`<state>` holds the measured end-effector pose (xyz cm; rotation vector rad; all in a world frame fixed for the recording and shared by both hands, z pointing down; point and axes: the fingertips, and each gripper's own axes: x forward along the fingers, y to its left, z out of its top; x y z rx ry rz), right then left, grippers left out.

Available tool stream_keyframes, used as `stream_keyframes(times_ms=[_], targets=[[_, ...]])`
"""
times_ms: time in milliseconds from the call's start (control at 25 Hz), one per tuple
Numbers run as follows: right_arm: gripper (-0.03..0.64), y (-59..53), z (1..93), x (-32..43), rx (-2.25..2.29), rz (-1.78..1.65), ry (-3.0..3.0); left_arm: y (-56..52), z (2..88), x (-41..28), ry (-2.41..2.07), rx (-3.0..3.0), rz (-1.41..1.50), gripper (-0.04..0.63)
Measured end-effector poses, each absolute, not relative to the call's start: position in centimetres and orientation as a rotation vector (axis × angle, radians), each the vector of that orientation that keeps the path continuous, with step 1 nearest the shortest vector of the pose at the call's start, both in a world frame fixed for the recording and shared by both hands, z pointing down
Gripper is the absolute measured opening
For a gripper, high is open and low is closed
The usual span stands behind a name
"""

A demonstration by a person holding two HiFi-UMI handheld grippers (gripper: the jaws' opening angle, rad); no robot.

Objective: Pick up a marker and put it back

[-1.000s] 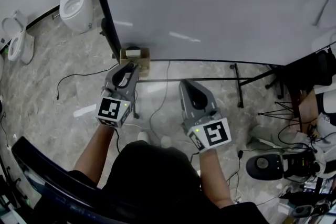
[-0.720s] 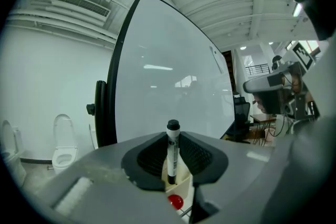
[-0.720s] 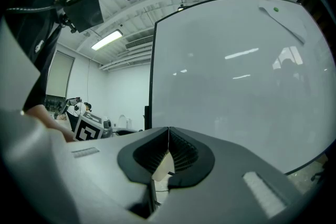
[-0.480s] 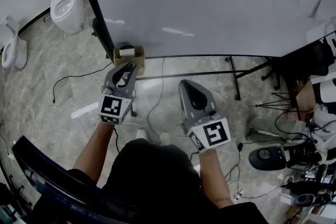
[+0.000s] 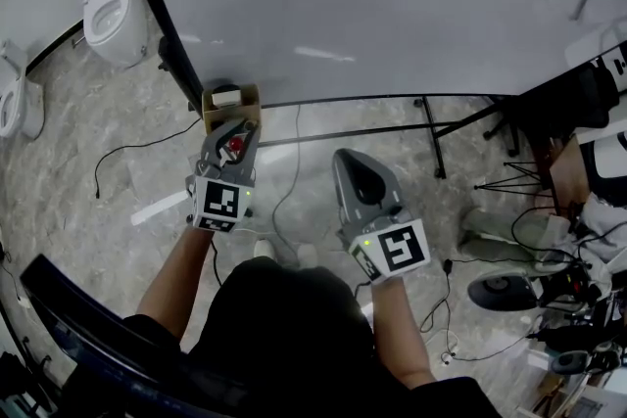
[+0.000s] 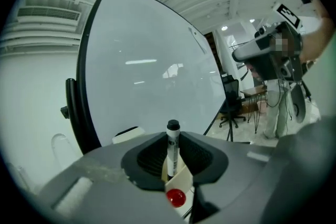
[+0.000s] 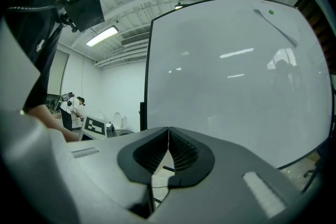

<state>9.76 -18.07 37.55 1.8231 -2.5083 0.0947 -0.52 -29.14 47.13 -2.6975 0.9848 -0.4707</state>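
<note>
A glossy whiteboard (image 5: 392, 5) is gleaming above a polished, veined stone floor (image 5: 108, 142), a smooth plastic marker (image 6: 172, 136) sitting between the matt grey plastic left gripper's (image 5: 233, 126) ribbed black pads (image 6: 151, 157).

Marker (image 6: 172, 145) between my left gripper's (image 5: 238, 129) jaws, cardboard box (image 5: 253, 98) just ahead at the whiteboard's (image 5: 392, 5) foot, my right gripper (image 5: 351, 158) alongside to the right

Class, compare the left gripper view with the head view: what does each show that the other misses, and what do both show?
Only the left gripper view: a black-capped marker standing upright, gripped in the left tongs, and an office chair far off. Only the head view: a toilet, a cardboard box on the floor and the right tongs. Both: the whiteboard and the left tongs.
</note>
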Motion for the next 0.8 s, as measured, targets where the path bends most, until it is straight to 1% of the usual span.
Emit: stream_keyframes(times_ms=[560, 640, 720, 800], targets=[[0.009, -17.8, 37.6, 10.5, 1.818, 0.098, -2.497, -29.0, 50.4, 0.3, 0.949, -2.668, -0.592, 0.083], [0.009, -17.8, 37.6, 10.6, 1.819, 0.099, -2.497, -29.0, 50.4, 0.3, 0.952, -2.67, -0.589, 0.086], [0.009, -17.9, 37.6, 10.7, 1.819, 0.099, -2.498, -29.1, 50.4, 0.3, 0.953, -2.673, -0.587, 0.104], [0.009, -17.9, 37.6, 10.8, 1.819, 0.097, -2.501, -29.1, 50.4, 0.3, 0.957, -2.674, -0.588, 0.104]])
